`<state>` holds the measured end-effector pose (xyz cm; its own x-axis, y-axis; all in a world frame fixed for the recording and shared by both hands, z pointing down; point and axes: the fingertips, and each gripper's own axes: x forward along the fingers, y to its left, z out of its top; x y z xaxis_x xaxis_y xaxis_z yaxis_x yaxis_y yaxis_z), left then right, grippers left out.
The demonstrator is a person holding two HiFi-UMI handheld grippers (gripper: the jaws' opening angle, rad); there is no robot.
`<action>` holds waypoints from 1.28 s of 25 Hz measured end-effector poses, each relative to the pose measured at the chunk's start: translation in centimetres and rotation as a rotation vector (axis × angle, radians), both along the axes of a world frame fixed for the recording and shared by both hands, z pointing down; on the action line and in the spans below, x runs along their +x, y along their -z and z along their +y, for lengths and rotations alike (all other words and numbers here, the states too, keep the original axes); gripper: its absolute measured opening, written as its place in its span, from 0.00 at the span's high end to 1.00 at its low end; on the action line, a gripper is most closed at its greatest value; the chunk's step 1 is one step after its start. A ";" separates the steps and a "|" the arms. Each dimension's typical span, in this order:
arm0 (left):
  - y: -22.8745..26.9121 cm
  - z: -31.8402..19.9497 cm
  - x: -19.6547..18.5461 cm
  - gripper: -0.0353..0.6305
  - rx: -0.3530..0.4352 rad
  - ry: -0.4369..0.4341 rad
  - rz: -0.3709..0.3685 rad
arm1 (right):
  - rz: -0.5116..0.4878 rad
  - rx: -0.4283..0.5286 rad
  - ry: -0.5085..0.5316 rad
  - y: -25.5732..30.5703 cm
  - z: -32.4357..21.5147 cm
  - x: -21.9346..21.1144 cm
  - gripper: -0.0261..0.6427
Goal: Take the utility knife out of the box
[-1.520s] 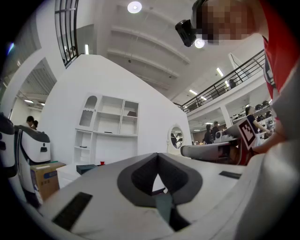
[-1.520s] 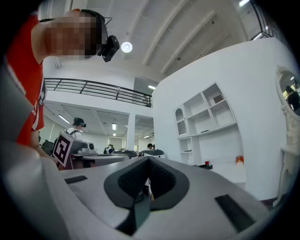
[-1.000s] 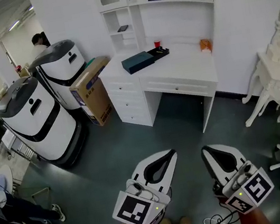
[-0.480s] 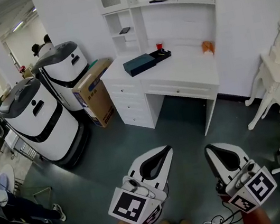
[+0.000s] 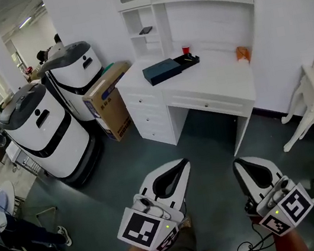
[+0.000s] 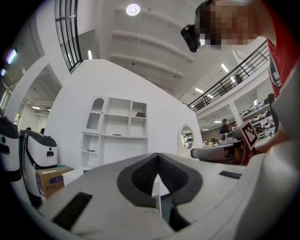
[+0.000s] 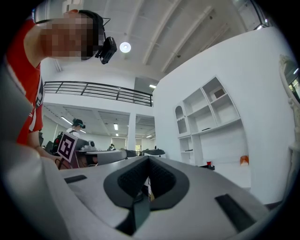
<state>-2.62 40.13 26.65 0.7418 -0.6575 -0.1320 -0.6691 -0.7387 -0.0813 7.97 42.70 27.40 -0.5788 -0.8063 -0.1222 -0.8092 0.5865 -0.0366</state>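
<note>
Since a second ago the whole head view has slid toward the white table. It sits larger and a little further right, and both grippers have dropped lower in the frame, still side by side. This reads as the person walking up, not reaching. Nearest are the left gripper and right gripper, held out roughly level over the dark floor and pointing toward the table. In the left gripper view the jaws are pressed together at the tips with nothing between them. The right gripper view shows the same: tips meeting, empty. Further out, the table is well apart from both grippers, with open floor between. On its top, toward the back left, lies a flat dark box, and a black tray is touching or just beside its right end. A small red cup stands behind the tray. I cannot tell whether the tray is the box's open half or a separate thing. The utility knife cannot be made out at this range; presumably it is in the box or the tray. Beyond, a white shelf unit rises from the table's back edge. Judgement: the task is at the approach stage only, with nothing touched and the box contents unseen. The next move calls for closing the gap to the table and spreading the jaws before any pick. Whether a lid must come off first remains open.
</note>
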 end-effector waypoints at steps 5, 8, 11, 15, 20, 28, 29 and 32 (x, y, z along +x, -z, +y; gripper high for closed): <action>-1.1 -7.2 -0.8 0.89 -0.001 0.006 0.010 | 0.015 -0.015 -0.005 -1.0 -7.0 -0.6 0.95; -1.6 -12.0 -1.3 0.89 -0.041 -0.009 -0.013 | 0.007 -0.027 -0.010 -1.0 -12.3 -1.3 0.95; -1.6 -16.9 -2.3 0.89 -0.069 -0.019 -0.025 | 0.013 -0.026 -0.014 -0.4 -17.6 -2.4 0.95; -1.3 -22.9 -3.9 0.89 -0.074 -0.024 -0.018 | 0.018 -0.021 -0.027 0.2 -23.9 -3.7 0.95; -1.2 -29.1 -5.1 0.89 -0.075 -0.020 -0.018 | 0.036 -0.025 -0.032 0.4 -30.0 -4.5 0.95; -1.8 -38.5 -4.3 0.89 -0.078 -0.007 -0.030 | 0.043 -0.045 -0.019 -0.8 -39.3 -3.3 0.95; -1.9 -40.0 -3.9 0.89 -0.082 -0.003 -0.033 | 0.042 -0.045 -0.015 -0.9 -40.7 -3.0 0.95; -2.3 -44.6 -2.7 0.89 -0.090 0.011 -0.037 | 0.045 -0.041 -0.005 -1.3 -45.3 -1.6 0.95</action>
<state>-5.32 -4.48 28.97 0.7377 -0.6737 -0.0448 -0.6751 -0.7366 -0.0399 6.38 -2.65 28.67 -0.5788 -0.8130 -0.0630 -0.8135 0.5810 -0.0244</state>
